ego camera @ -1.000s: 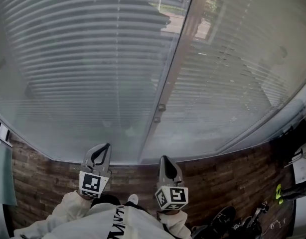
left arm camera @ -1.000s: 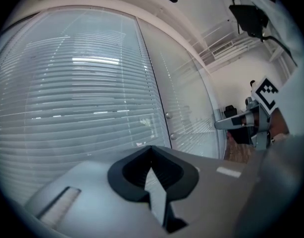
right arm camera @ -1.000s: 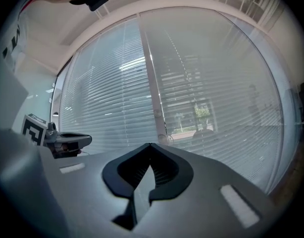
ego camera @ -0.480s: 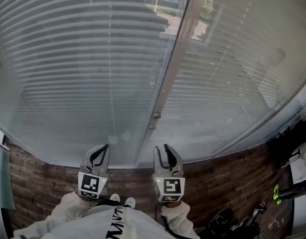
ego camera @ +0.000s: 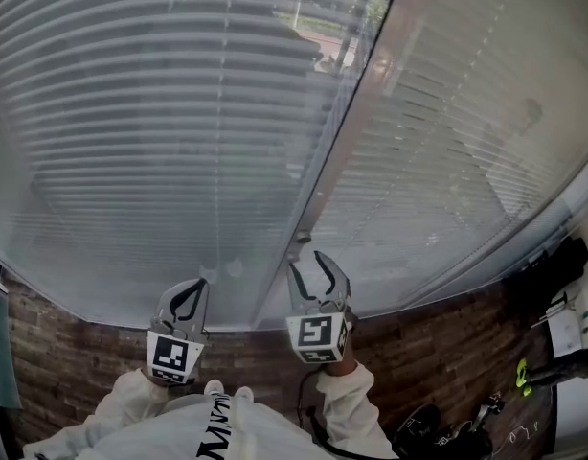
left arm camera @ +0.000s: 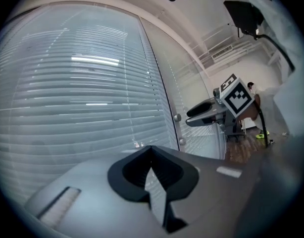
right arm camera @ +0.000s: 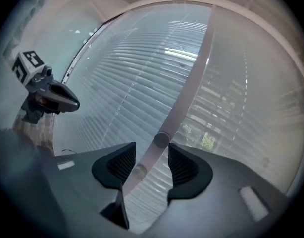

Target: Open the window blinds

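White slatted blinds covered the window. The left gripper was clenched empty. The right gripper had just been opening, released, a frame knob between its jaws.

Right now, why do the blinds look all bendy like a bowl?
Head view: the wide lens bows the blinds and window post. Left gripper view: bright streaks glare on them, dark round edges. Right gripper view: same bending, another glare streak.

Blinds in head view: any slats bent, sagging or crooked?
Nothing stands out. Slats on the left blind and right blind run even and parallel, with none visibly bent or sagging. The frame post between them looks straight.
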Action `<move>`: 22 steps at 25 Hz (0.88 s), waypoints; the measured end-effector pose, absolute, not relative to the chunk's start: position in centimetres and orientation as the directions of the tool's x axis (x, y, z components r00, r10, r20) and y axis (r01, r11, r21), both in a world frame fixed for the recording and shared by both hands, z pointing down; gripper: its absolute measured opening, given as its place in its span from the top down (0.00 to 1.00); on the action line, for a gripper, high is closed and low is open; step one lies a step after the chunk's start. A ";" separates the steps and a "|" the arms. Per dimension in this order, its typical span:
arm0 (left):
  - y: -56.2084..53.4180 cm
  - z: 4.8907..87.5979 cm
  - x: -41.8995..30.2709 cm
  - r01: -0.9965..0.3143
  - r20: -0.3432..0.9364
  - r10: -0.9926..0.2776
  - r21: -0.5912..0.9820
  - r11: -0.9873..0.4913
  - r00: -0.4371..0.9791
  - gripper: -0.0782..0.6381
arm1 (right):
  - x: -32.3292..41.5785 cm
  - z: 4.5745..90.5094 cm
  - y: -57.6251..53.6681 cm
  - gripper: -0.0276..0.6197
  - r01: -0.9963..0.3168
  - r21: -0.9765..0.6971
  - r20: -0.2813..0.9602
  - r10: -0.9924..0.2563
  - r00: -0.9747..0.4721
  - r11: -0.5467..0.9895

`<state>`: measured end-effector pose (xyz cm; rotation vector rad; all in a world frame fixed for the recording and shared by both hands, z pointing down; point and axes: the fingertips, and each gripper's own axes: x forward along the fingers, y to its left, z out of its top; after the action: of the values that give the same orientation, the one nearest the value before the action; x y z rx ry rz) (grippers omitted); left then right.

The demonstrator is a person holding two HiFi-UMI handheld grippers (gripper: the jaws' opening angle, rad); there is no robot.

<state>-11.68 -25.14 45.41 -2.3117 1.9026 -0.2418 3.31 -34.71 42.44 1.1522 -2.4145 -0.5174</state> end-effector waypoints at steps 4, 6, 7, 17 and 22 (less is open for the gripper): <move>-25.6 45.6 -11.7 -0.959 0.033 -0.980 -0.203 -0.199 0.196 0.89 | 2.9 41.6 -36.3 0.66 -0.596 0.625 0.190 -0.838 -0.511 0.504; -25.7 45.6 -11.8 -0.959 0.032 -0.980 -0.200 -0.200 0.198 0.89 | 2.7 41.1 -36.8 0.66 -0.571 0.680 0.177 -0.859 -0.481 0.460; -25.7 45.6 -11.9 -0.960 0.030 -0.980 -0.198 -0.199 0.197 0.89 | 2.6 41.1 -37.0 0.66 -0.552 0.709 0.174 -0.867 -0.467 0.439; -26.1 45.9 -12.2 -0.964 0.025 -0.982 -0.184 -0.191 0.190 0.89 | 2.3 41.5 -38.2 0.67 -0.425 0.828 0.194 -0.899 -0.392 0.364; -25.9 45.9 -12.4 -0.966 0.030 -0.983 -0.180 -0.184 0.182 0.89 | 2.0 41.4 -38.5 0.71 -0.426 0.831 0.189 -0.903 -0.386 0.356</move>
<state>-12.45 -25.92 45.91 -2.3201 1.9245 -0.2096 2.02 -38.51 41.36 1.1524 -1.9635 -0.9291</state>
